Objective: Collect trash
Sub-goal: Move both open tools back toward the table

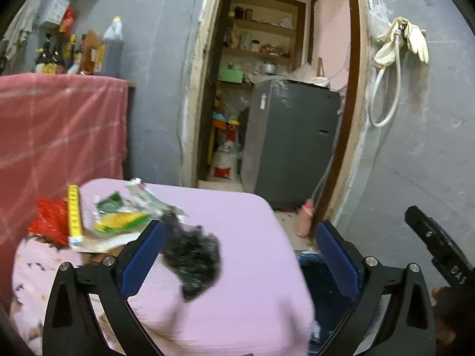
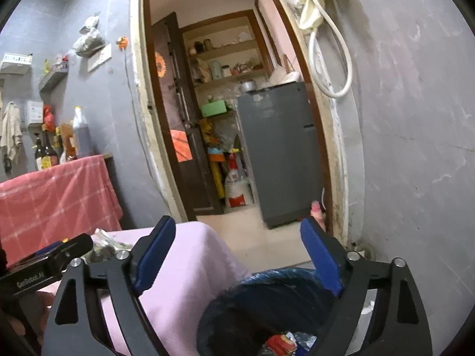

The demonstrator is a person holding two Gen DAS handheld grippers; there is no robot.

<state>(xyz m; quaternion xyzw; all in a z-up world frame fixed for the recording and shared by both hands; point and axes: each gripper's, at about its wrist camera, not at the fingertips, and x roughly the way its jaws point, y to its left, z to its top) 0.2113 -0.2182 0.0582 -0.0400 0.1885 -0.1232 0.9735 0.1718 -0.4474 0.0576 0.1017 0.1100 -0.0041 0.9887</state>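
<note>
Hanging wide apart and holding nothing, the left gripper [image 1: 240, 255] looks over the wrappers [image 1: 118, 222] and black clump [image 1: 193, 261] on the pink table [image 1: 252, 207]; the right gripper [image 2: 237, 255], also spread and bare, waits over the blue bin [image 2: 267, 296], where some trash [image 2: 282, 342] lies.

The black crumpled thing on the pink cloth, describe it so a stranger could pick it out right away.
Find the table under the pale pink cloth. The black crumpled wad lies alone near its middle, right of the wrapper pile. It is the only dark, matte piece; its neighbours are bright green, yellow and red.
</note>
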